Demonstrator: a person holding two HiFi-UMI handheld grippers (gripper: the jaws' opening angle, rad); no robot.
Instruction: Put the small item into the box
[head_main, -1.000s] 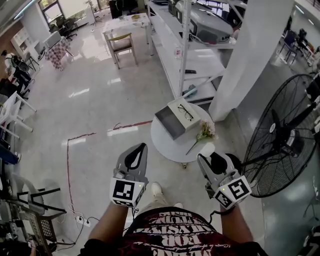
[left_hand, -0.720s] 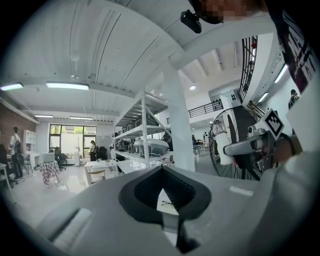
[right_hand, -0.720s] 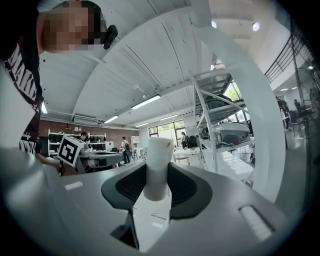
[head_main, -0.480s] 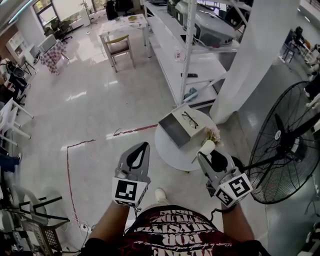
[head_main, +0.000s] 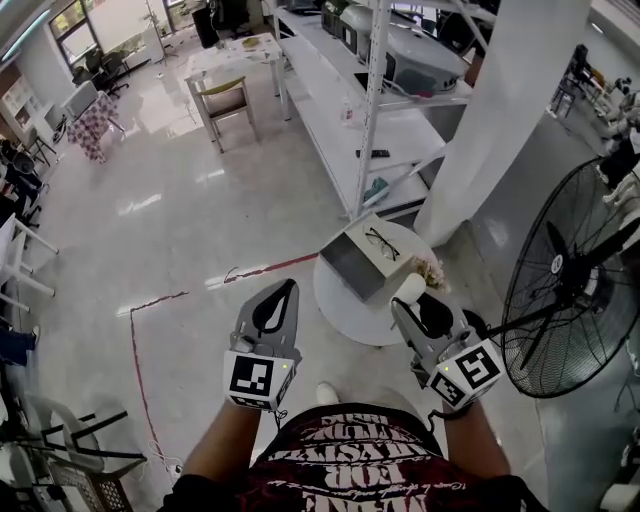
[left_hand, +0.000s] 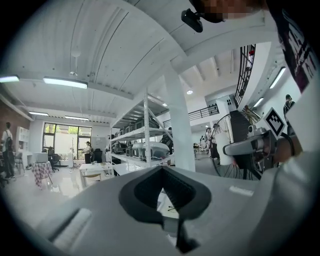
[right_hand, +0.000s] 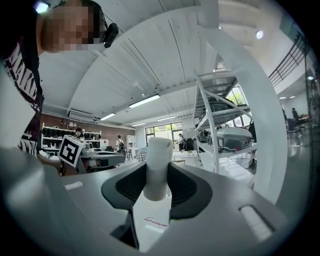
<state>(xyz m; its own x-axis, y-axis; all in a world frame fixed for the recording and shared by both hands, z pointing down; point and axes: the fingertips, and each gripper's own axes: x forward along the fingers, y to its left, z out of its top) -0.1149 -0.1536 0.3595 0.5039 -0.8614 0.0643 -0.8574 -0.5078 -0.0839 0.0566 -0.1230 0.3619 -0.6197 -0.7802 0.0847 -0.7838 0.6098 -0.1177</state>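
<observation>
Head view: left gripper (head_main: 279, 298), grey, two-jaw, with a black-and-white marker cube, held over the pale glossy floor (head_main: 150, 230); jaws together, nothing in them. Right gripper (head_main: 413, 298), same make, clamped on a small white cylindrical item (head_main: 409, 290), which is held above the near edge of the round white table (head_main: 345, 305). On that table: a white-and-grey rectangular box (head_main: 362, 258) at the far side, black-framed spectacles (head_main: 381, 241) lying on its white top face; a sprig of pale pink flowers (head_main: 431, 269) just beside the held item. The item is near the box, not in it. Large black floor fan (head_main: 570, 270) to the right; white pillar (head_main: 490, 120) and white metal shelving (head_main: 370, 110) beyond the table; a red tape line (head_main: 262, 268) on the floor. Left gripper view: the left gripper's (left_hand: 163, 172) dark-padded jaws meet at the tips with nothing between them; the right gripper (left_hand: 250, 146) shows at the right, before the fan (left_hand: 234, 145). Right gripper view: the right gripper's (right_hand: 157, 175) padded jaws press on both sides of the white cylindrical item (right_hand: 158, 167), which stands upright between them and rises above the pads; the left gripper (right_hand: 95, 158) shows at the left.
</observation>
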